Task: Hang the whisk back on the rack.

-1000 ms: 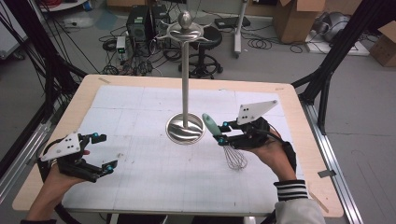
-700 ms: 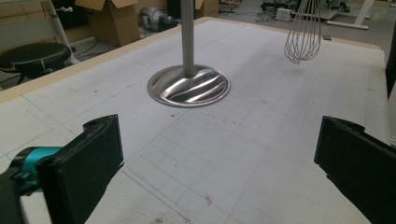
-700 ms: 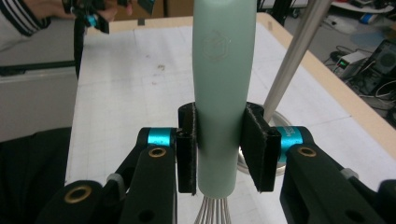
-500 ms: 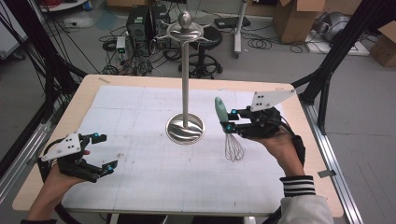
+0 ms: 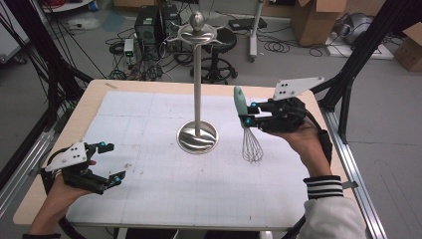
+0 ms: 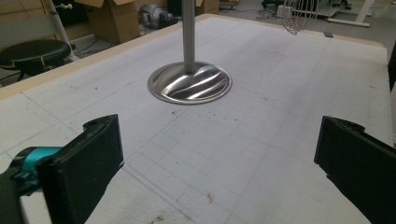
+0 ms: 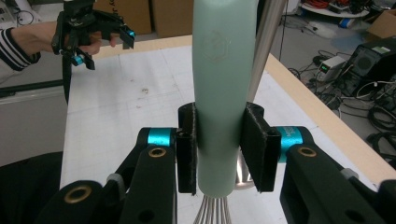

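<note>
1 surface (image 5: 149, 199), covered by a white gridded mat, carries the scene. On it stands 1 metal stand (image 5: 197, 89): a tall upright pole on a round, rippled base near the middle of the mat, topped by a cross-piece with a ball finial. The base also shows in the left gripper view (image 6: 190, 83).

2 grippers are in use, 1 per hand. The right gripper (image 5: 247, 115) is held above the right half of the surface, beside the pole and apart from it; the forearm, in a striped cuff, comes in from the lower right and the hand is raised with the gripper pointing toward the stand. Its 2 jaws are clamped on the pale green handle of 1 whisk (image 5: 246, 127), which hangs upright, handle up and wire loops down, clear of the mat. In the right gripper view the handle (image 7: 224, 93) sits squarely between the 2 black pads, with the wires emerging below.

The left gripper (image 5: 110, 163) rests low at the near left corner of the surface, well apart from the stand, jaws spread wide with nothing between them; the left gripper view shows bare mat between them.
</note>
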### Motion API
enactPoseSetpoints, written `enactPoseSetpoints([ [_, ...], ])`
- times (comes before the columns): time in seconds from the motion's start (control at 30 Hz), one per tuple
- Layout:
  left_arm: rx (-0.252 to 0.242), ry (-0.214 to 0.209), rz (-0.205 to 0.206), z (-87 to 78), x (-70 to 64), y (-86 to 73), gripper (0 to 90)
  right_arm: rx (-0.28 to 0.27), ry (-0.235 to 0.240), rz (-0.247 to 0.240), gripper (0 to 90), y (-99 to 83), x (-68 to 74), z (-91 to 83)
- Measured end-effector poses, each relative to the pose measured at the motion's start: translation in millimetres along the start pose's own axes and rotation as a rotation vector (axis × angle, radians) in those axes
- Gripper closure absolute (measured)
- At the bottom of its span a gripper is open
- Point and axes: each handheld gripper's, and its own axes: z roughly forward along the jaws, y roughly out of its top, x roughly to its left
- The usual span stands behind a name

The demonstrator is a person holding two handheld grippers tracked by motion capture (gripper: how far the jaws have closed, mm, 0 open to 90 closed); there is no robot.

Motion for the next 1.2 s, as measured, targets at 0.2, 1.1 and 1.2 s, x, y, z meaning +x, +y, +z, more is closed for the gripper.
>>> enactPoseSetpoints([
  [0.2,0.018,-0.006,-0.005,2.9,0.4,-2.0,1.7,-0.014,-0.012,0.002,68.2,15.8,-9.8,-1.9],
  [1.1,0.014,-0.016,-0.007,4.0,-1.5,-1.8,1.7,-0.024,-0.014,0.007,68.2,68.5,-31.7,-0.2],
  [1.2,0.015,-0.018,-0.007,4.1,-1.4,-1.9,1.7,-0.013,-0.019,-0.002,68.2,75.1,-35.3,2.5],
])
